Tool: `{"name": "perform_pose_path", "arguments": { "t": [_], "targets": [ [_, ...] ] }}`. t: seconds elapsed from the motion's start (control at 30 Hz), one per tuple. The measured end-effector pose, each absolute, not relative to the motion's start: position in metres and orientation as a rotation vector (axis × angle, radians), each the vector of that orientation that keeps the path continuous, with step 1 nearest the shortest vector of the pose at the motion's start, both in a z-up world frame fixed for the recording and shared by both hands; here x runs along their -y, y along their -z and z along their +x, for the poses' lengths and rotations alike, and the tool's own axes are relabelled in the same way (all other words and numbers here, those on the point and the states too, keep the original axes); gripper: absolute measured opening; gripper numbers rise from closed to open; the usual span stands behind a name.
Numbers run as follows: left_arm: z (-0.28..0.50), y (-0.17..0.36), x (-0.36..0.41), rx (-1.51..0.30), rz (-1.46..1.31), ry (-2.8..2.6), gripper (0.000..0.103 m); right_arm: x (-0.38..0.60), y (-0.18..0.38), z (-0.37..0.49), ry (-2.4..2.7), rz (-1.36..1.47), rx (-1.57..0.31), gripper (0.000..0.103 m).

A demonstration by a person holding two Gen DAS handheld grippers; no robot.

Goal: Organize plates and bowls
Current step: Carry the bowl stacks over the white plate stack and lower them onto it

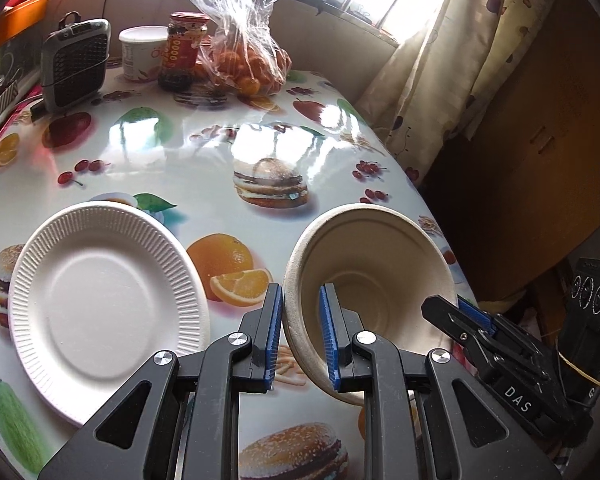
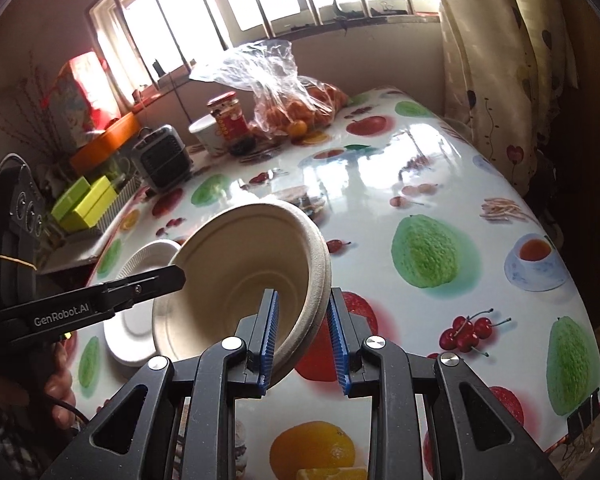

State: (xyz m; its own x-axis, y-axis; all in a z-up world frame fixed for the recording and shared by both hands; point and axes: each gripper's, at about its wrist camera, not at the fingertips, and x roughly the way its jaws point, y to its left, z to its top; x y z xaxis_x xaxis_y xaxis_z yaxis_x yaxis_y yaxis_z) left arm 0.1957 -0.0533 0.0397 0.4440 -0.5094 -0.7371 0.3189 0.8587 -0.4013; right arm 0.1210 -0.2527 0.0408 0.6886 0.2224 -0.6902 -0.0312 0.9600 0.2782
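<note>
Left gripper (image 1: pixel 300 330) and right gripper (image 2: pixel 303 338), each clamped narrow on opposite rims of the tilted paper bowl (image 1: pixel 374 276), hold it above the bench (image 1: pixel 204 172); the white plate (image 1: pixel 100 308) lies leftward, nearer the left gripper.

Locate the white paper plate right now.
The white paper plate lies flat on the fruit-print tablecloth, lower left in the left wrist view, left of the beige bowl; the right wrist view shows it behind the bowl.
</note>
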Motion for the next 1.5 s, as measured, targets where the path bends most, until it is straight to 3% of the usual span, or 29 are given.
{"name": "perform_pose_path", "arguments": {
  "t": [0.83, 1.5],
  "targets": [
    [0.198, -0.052, -0.052, -0.920, -0.293, 0.313, 0.020, 0.149, -0.044, 0.169, -0.349, 0.163, -0.831, 0.024],
    [0.218, -0.031, -0.105, -0.954, -0.330, 0.214, 0.020, 0.093, -0.021, 0.208, -0.430, 0.131, -0.904, 0.024]
  ]
}}
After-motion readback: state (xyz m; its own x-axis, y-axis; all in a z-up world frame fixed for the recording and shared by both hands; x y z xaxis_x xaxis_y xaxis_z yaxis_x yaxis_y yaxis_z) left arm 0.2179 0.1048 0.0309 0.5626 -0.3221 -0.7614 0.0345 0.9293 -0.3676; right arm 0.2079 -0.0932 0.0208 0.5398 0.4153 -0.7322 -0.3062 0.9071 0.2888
